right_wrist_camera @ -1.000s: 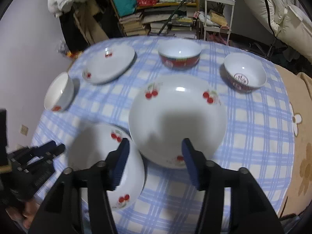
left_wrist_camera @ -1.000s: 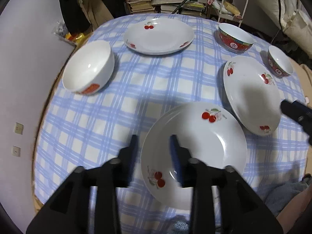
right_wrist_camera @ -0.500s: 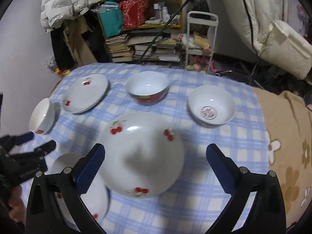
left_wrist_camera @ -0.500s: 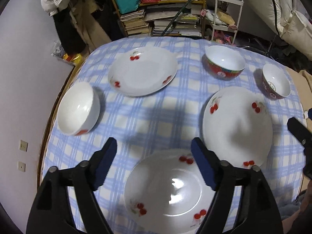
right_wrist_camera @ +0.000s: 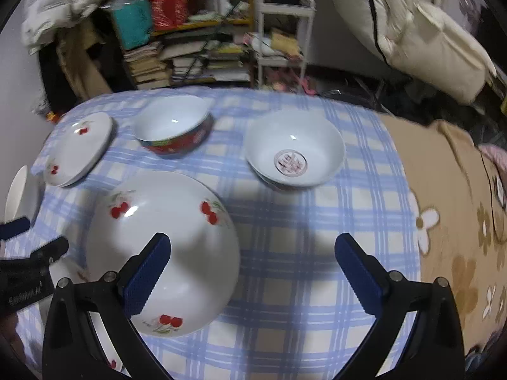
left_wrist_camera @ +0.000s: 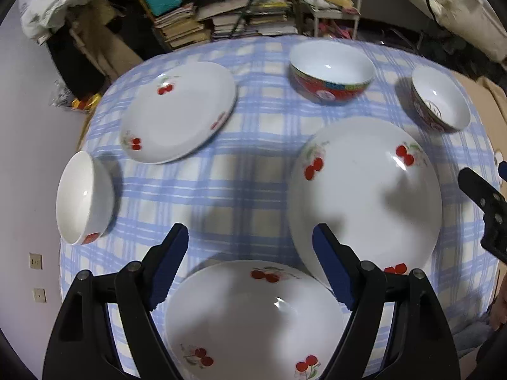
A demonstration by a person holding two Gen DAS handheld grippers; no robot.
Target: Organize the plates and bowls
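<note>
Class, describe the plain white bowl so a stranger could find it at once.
Start at the blue checked tablecloth and go to its left edge. The white bowl sits there, beside the far cherry plate; its outside is white, while the other two bowls are red outside.

Round bench under a blue-and-cream checked cloth (left_wrist_camera: 253, 171); behind it a cluttered wooden shelf of stacked books and papers (right_wrist_camera: 190, 60), a white metal trolley rack (right_wrist_camera: 282, 31), pale lilac wall (left_wrist_camera: 28, 164) with two beige sockets (left_wrist_camera: 35, 261), dim indoor light
</note>
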